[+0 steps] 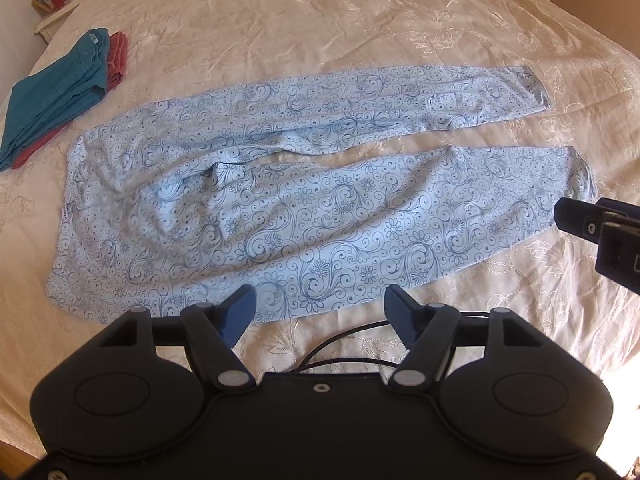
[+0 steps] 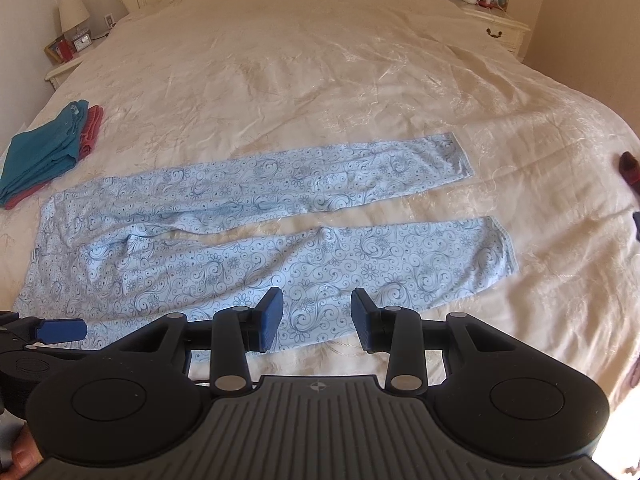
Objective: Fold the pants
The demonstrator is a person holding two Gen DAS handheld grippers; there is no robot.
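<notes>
Light blue floral pants (image 1: 280, 184) lie flat on the cream bedspread (image 1: 320, 12), waist at the left, both legs stretched to the right with a narrow gap between them. They also show in the right wrist view (image 2: 240, 248). My left gripper (image 1: 320, 308) is open and empty, above the near edge of the near leg. My right gripper (image 2: 317, 316) is open and empty, above the near leg's lower edge. The right gripper's tip shows at the right edge of the left wrist view (image 1: 600, 224).
A folded teal garment (image 1: 56, 92) lies on a red one (image 1: 118, 56) at the bed's left side. Nightstands with a lamp (image 2: 74, 10) and frames stand at both sides of the headboard. A black cable (image 1: 340, 344) lies on the bedspread near me.
</notes>
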